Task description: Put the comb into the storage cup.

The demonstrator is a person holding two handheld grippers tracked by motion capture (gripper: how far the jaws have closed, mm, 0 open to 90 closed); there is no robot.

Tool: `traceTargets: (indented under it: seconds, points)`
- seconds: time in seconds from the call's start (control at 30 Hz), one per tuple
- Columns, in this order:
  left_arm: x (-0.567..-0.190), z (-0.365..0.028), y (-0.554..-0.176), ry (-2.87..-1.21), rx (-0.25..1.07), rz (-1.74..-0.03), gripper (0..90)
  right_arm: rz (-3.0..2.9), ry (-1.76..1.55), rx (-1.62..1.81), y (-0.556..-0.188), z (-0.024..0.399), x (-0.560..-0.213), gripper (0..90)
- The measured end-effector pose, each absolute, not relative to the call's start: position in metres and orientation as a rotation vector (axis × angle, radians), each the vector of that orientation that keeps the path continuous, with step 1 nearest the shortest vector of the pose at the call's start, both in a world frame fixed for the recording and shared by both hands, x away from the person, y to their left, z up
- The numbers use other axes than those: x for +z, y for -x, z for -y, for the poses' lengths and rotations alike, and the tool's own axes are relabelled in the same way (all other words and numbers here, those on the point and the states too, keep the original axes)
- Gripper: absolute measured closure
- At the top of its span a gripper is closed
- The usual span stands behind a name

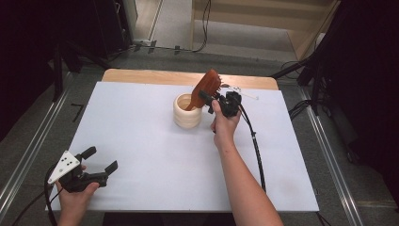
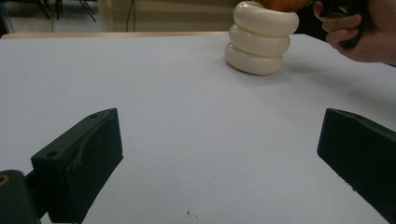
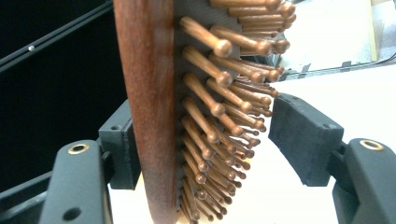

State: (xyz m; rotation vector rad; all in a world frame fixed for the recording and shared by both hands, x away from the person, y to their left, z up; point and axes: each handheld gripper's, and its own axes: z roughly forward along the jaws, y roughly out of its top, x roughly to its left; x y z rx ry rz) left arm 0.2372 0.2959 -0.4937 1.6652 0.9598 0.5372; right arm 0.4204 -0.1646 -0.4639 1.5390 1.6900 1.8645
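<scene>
Cream ribbed holder standing upright on the white-covered bench, toward its far side. Wooden hairbrush propped in the holder, handle down inside it, bristled head leaning up and out over the rim on the side away from the left tongs. Thin white stick lying flat on the bench just beyond the holder, past the brush. Nothing standing between the holder and the near edge.

Right tongs just beside the holder, at the brush head, held in a raised right hand with the forearm stretched across the bench. Seen along the right tongs: jaws apart, one on the brush's wooden back, the other clear of the bristle tips, so the hairbrush sits between them unclamped.

Left tongs well apart from the holder, near the bench's front corner, gripped low in the left hand, jaws spread wide over bare bench. Holder visible far ahead between them.
</scene>
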Motion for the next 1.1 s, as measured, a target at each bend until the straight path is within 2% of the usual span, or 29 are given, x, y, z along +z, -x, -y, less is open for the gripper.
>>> traceTargets:
  seconds: [0.13, 0.33, 0.4, 1.1]
  points:
    - [-0.494, -0.296, -0.237, -1.662, 0.536, -0.958, 0.1, -1.711, -1.542, 1.86, -0.42, 0.165, -0.463, 15.0]
    - [-0.494, -0.296, -0.238, -1.665, 0.537, -0.958, 0.1, -1.734, -1.509, 1.837, -0.418, 0.166, -0.46, 8.6]
    - [-0.494, -0.296, -0.238, -1.665, 0.538, -0.957, 0.1, -1.749, -1.495, 1.841, -0.419, 0.166, -0.459, 0.0]
    - [-0.494, -0.296, -0.237, -1.67, 0.538, -0.953, 0.1, -1.827, -1.365, 1.726, -0.401, 0.171, -0.44, 0.0]
